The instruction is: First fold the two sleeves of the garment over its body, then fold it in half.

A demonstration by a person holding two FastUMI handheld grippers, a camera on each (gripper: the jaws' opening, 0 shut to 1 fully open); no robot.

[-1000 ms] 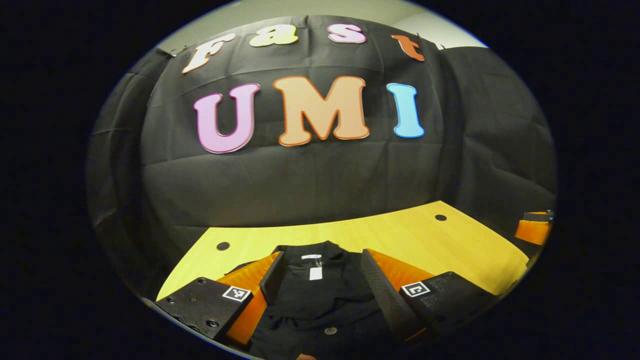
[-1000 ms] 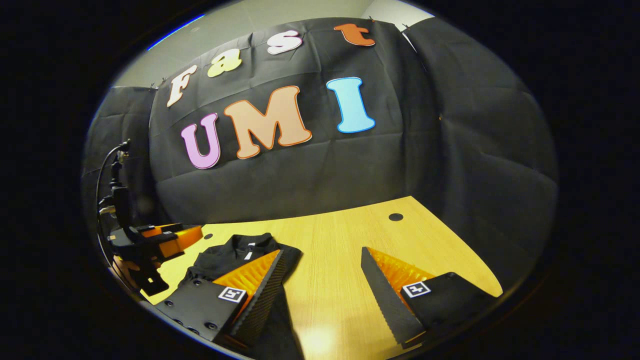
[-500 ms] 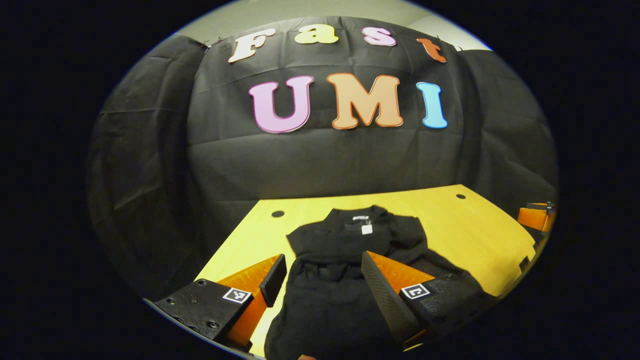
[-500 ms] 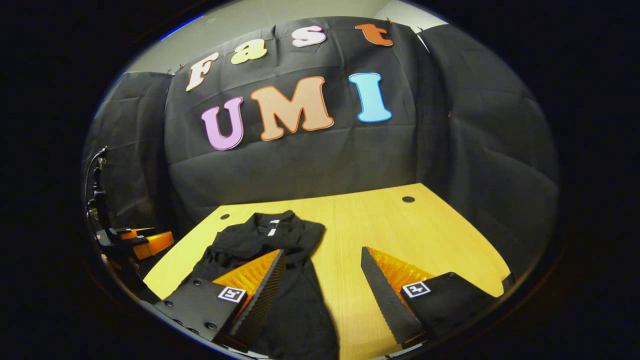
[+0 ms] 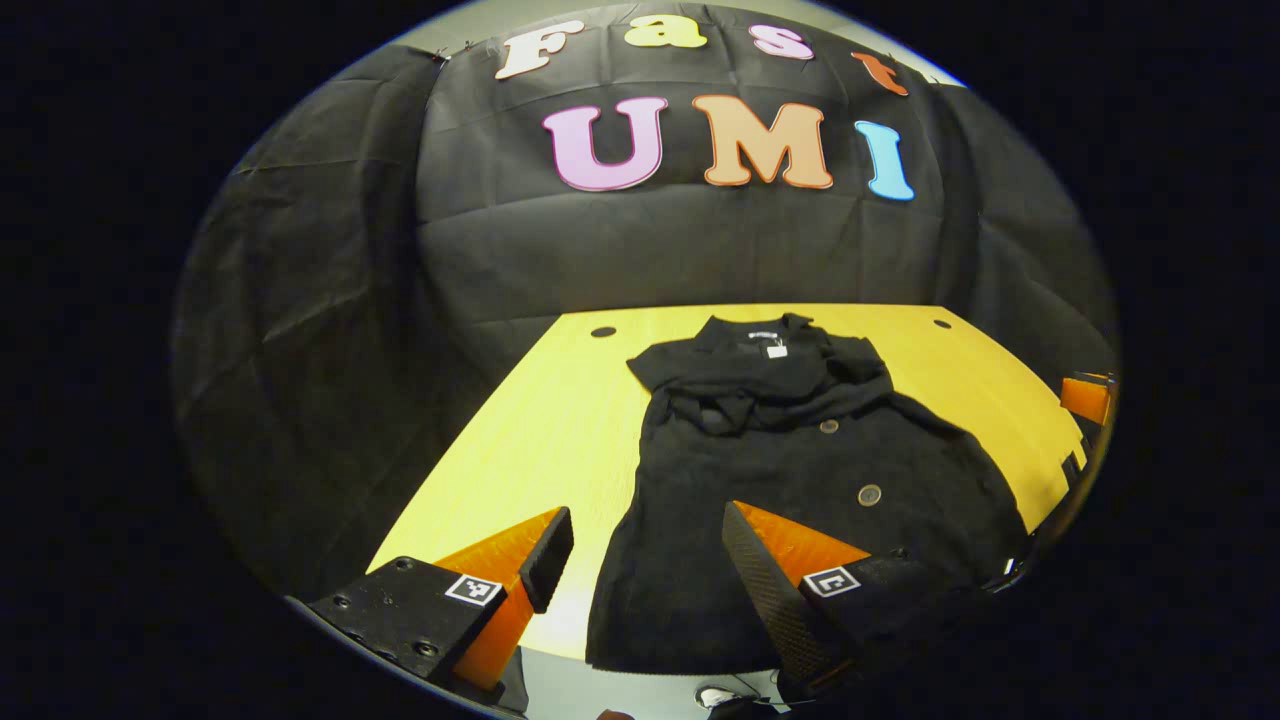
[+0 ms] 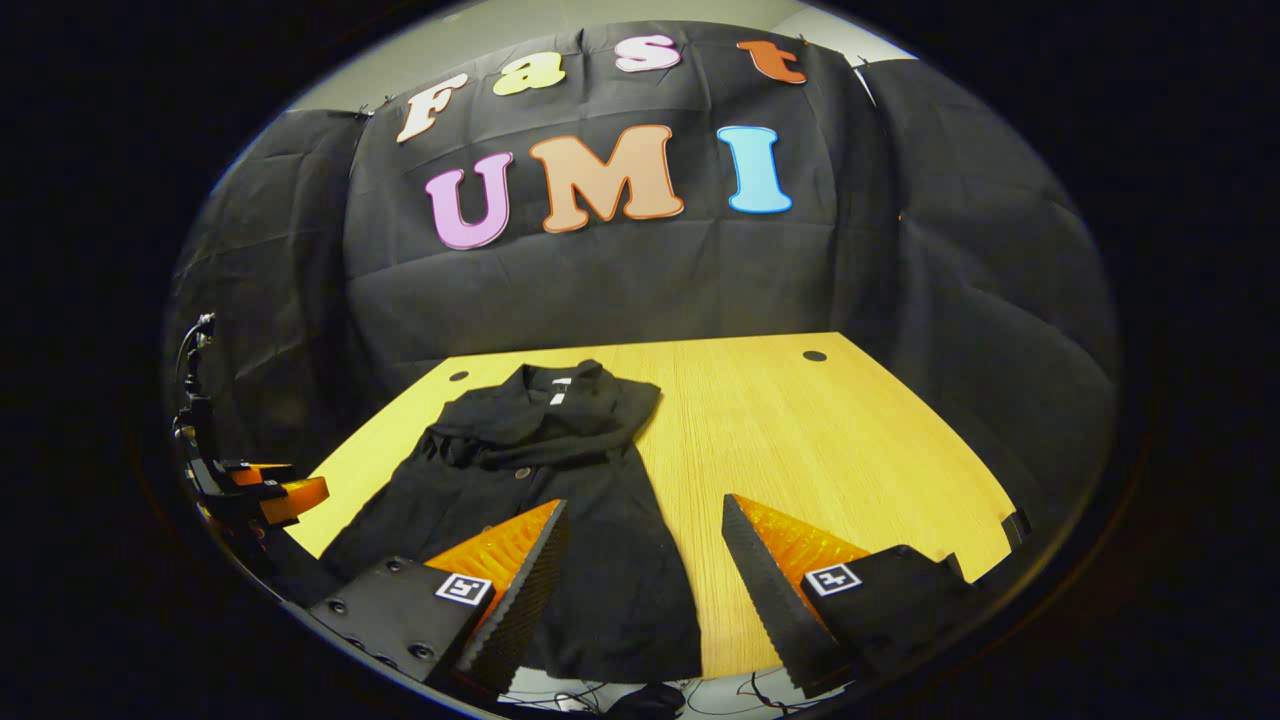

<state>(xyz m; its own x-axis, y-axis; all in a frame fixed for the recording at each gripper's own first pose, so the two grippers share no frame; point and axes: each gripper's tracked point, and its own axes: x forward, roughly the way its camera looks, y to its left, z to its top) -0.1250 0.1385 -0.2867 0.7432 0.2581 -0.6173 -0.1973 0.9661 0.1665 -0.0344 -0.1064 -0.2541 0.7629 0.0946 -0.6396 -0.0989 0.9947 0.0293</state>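
The black garment (image 5: pixel 800 470) lies flat on the wooden counter (image 5: pixel 560 420), collar toward the booth wall, hem at the near edge. Left tongs (image 5: pixel 640 545) and right tongs (image 6: pixel 645 545) hover above the hem, both wide open, empty.

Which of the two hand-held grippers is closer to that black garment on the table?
Left, though only slightly. The left hand-held gripper hovers open over the black garment near its hem; the right hand-held gripper hovers open astride the garment's edge, partly over bare table.
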